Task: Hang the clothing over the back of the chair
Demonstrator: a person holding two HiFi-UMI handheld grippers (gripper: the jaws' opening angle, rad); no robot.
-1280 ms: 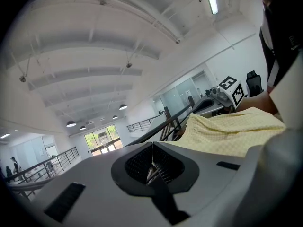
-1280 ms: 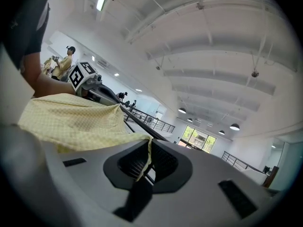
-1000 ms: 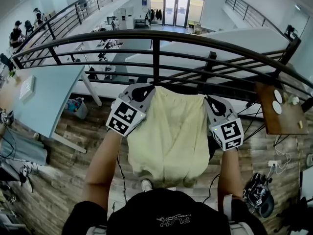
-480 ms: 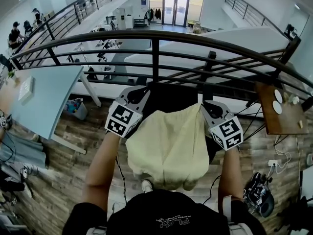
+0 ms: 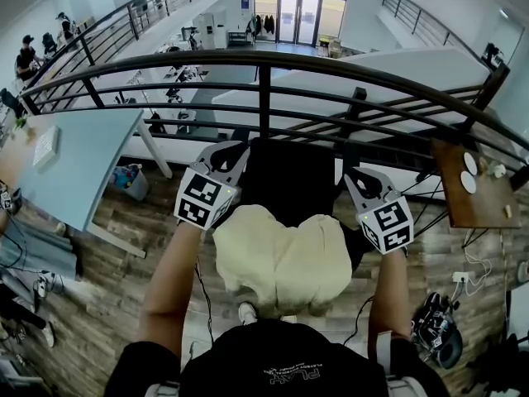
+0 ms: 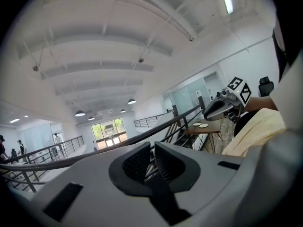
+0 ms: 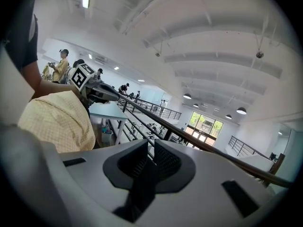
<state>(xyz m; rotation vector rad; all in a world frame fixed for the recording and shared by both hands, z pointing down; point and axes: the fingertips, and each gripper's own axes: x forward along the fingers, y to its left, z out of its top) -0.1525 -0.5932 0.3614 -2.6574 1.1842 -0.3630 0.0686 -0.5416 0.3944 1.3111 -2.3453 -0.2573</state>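
Far left in the head view there's a pale blue surface (image 5: pixel 91 155) with a smooth flat top, standing on a wood plank floor (image 5: pixel 124 246).

The left tongs (image 5: pixel 230 151) are grey plastic with a black-and-white marker cube, held off the chair's left edge. The left gripper view has the left tongs (image 6: pixel 152 162) close up: ribbed black pads a little apart, and only the railing shows through the gap.

In the middle, the clothing (image 5: pixel 281 259) is a soft, pale yellow fabric bunched into a rounded hump. It's draped over the near top edge of the black chair (image 5: pixel 289 176), and neither pair of tongs touches it. From the head view it looks like plain cloth. The right gripper view shows the clothing (image 7: pixel 57 122) has a fine checked weave, and the left gripper view catches the clothing (image 6: pixel 255 134) as a creamy fold at its right side.

Behind the chair runs a dark metal railing (image 5: pixel 264 64) with a curved top bar.

The right tongs (image 5: pixel 361 179) hang off the chair's right edge. In the right gripper view the right tongs (image 7: pixel 150 162) also have their pads slightly parted, with nothing between them.

Each gripper camera also catches the other tool, which shows both hang in the air.

Far right sits a small wooden surface (image 5: pixel 463 201) with two white discs (image 5: pixel 469 172) on it.
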